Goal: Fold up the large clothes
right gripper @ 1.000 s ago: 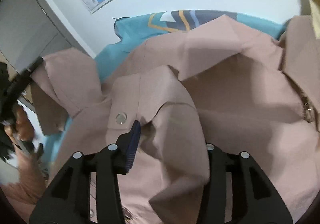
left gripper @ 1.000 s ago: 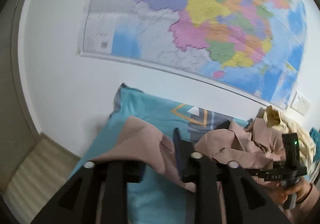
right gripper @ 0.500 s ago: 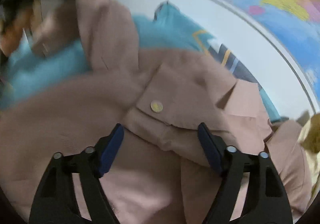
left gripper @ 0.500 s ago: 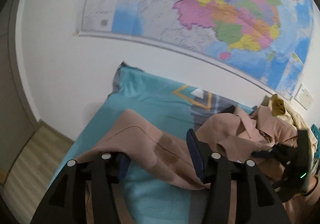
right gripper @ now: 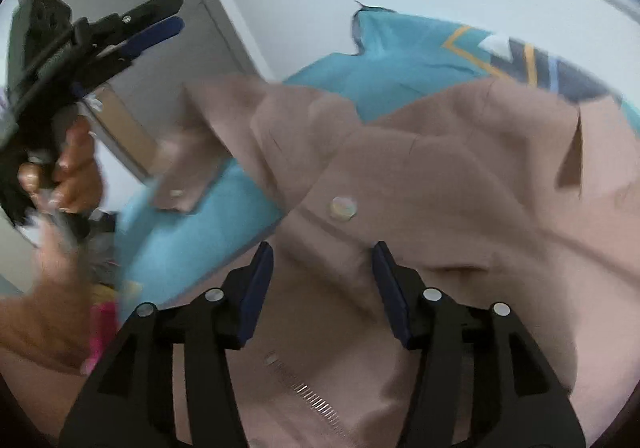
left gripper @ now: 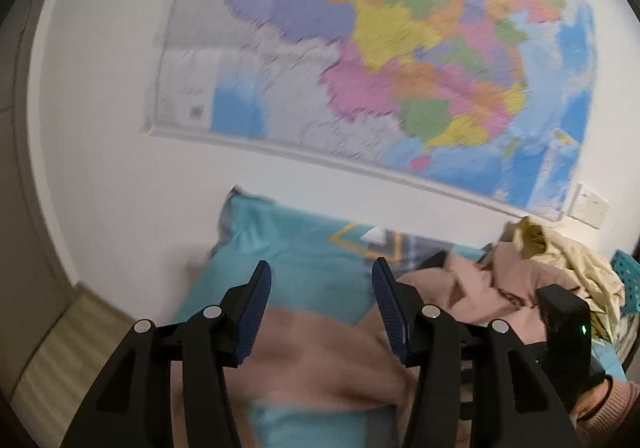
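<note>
A dusty-pink jacket (right gripper: 460, 183) with a round snap button (right gripper: 343, 207) and a zipper (right gripper: 312, 396) lies spread on a teal bed sheet (right gripper: 400, 63). My right gripper (right gripper: 322, 284) is open and empty just above the jacket. My left gripper (left gripper: 320, 312) is open and empty, raised above a blurred pink sleeve (left gripper: 320, 360). It also shows in the right wrist view (right gripper: 152, 23), held up at the left. The jacket's bunched part (left gripper: 480, 288) lies to its right.
A large wall map (left gripper: 380, 59) hangs above the bed. A yellow garment (left gripper: 568, 260) is piled at the right by a teal basket (left gripper: 628, 272). A grey door (right gripper: 120, 7) and wood floor (left gripper: 52, 360) lie left of the bed.
Both grippers have let go of the pink jacket and opened. The left gripper has lifted off the sleeve, which has dropped onto the sheet. The right gripper has swung over the jacket front.
</note>
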The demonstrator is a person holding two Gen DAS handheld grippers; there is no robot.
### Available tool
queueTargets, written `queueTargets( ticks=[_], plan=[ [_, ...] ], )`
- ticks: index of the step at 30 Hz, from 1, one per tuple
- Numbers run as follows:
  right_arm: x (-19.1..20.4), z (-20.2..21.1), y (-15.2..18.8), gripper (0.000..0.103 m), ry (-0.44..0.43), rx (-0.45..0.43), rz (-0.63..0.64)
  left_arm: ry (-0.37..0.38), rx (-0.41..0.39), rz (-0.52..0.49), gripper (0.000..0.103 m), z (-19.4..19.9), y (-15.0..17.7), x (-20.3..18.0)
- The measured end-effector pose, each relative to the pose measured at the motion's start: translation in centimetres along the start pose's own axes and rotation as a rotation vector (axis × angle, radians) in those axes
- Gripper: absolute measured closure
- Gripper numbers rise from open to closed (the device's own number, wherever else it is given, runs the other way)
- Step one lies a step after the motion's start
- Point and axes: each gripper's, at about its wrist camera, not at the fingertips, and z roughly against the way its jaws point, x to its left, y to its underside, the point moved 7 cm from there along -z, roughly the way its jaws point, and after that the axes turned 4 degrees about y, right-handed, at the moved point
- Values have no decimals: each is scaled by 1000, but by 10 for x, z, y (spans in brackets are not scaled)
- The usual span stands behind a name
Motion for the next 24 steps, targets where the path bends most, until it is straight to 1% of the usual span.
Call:
queueTargets(
  ticks=[2, 3, 4, 5, 7, 8, 10, 11, 12, 14, 15, 17, 18, 19, 21, 23, 24],
  plan=[
    [-14, 20, 0, 47, 19, -47, -33, 18, 4, -40, 52, 0, -2, -12],
    [-26, 32, 2, 44, 50, -69, -56, 39, 23, -42, 42, -3, 1, -15],
    [-32, 40, 5, 41, 56, -78, -84, 47, 41, -33, 37, -7, 5, -16],
    [-40, 48, 9, 38, 52, -80, -115, 33, 67, -15, 37, -11, 15, -13],
    [-50, 62, 13, 38, 76, -95, -130, 46, 124, 25, 35, -17, 38, -8],
    [-54, 67, 16, 37, 80, -96, -139, 45, 169, 96, 33, -20, 57, 1],
    [-59, 70, 20, 36, 74, -92, -152, 63, 226, 185, 33, -24, 84, 13],
    [-60, 72, 22, 36, 82, -95, -152, 61, 251, 247, 33, -25, 101, 22],
    [-60, 70, 23, 36, 80, -93, -150, 48, 271, 297, 33, -26, 115, 30],
    [-59, 67, 22, 36, 79, -90, -152, 62, 299, 367, 33, -28, 131, 40],
    [-58, 65, 22, 35, 76, -89, -150, 54, 305, 404, 31, -31, 135, 47],
    [-53, 65, 22, 34, 64, -88, -147, 73, 300, 460, 26, -39, 135, 56],
    [-52, 68, 24, 34, 67, -91, -144, 61, 292, 487, 24, -45, 132, 63],
    [-51, 69, 25, 34, 63, -94, -140, 32, 282, 511, 24, -53, 129, 71],
    [-47, 75, 31, 34, 58, -99, -137, 30, 239, 538, 24, -63, 118, 83],
    [-47, 79, 34, 34, 67, -104, -131, 4, 201, 565, 27, -71, 105, 95],
    [-48, 82, 36, 33, 81, -107, -129, 4, 171, 571, 36, -74, 94, 100]
  ],
)
